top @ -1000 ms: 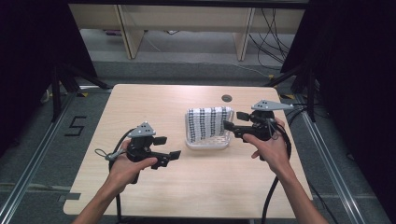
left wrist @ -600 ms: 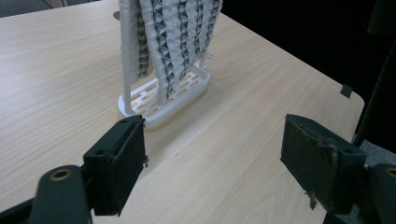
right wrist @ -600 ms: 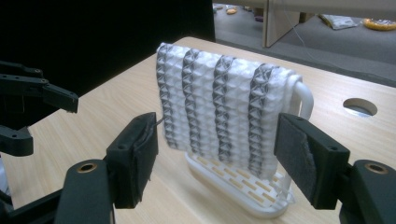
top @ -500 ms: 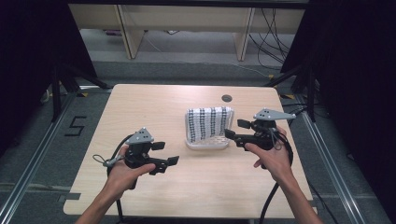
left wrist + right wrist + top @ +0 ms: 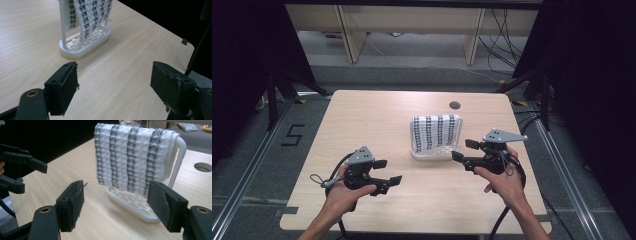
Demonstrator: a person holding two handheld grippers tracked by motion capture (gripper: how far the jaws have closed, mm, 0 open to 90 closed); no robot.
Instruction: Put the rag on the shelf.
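High view looks down from above the pale wooden table (image 5: 377, 125); both gripper views face the white striped-cloth rack (image 5: 85, 42) closely.

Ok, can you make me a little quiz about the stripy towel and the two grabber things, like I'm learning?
1. True or false: the striped towel lies flat on the table.
2. What is between the right gripper pads?
A. the towel
B. nothing
C. a cable
3. Fill in: the towel hangs over a white ____.

Key:
1. False. It hangs folded over the bar of the white rack.
2. B. The jaws stand wide open with only air between them, and the towel is farther off; the left gripper is open and empty too.
3. Rack.
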